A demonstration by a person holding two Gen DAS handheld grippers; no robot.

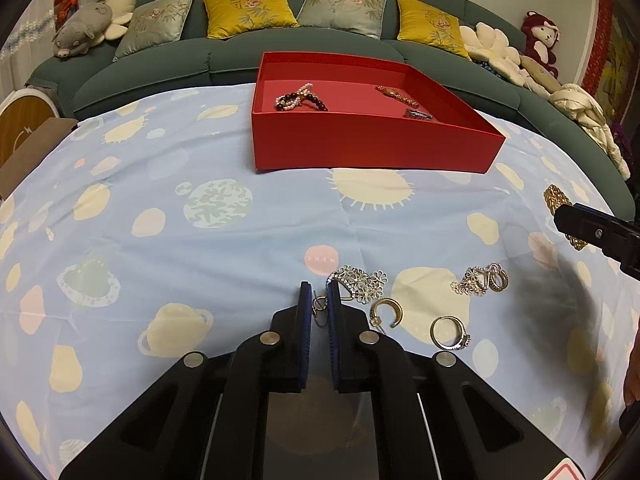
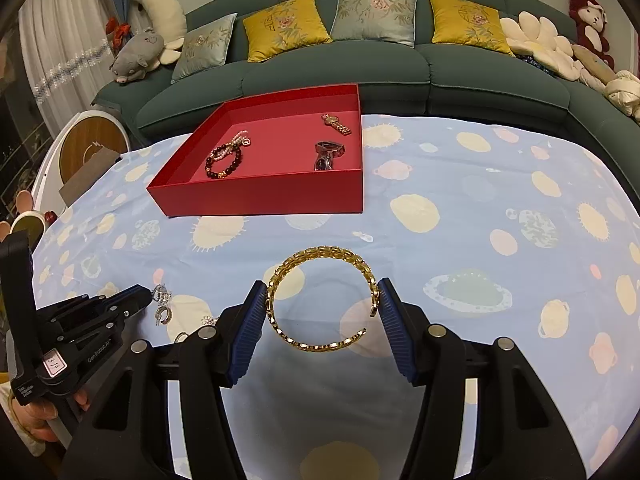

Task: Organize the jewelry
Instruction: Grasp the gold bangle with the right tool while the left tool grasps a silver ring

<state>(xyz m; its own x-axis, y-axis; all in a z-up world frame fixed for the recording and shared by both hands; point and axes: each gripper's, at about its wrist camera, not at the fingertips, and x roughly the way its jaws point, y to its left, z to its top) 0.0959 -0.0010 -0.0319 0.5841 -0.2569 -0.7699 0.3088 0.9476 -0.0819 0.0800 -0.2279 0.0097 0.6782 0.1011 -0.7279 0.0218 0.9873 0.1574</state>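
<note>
I saw a matt printed cotton-like cloth (image 2: 460, 184) with faint creases; near its far edge sat a matt red cardboard tray (image 2: 264, 196). The gold bangle (image 2: 320, 296) gleamed like polished metal between ribbed blue rubbery pads (image 2: 248, 332) on matt black plastic.

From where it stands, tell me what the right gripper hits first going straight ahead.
Probably the blue patterned cloth, short of the shallow red cardboard tray; depth is unclear. The right gripper holds the gold chain-link bangle.
</note>
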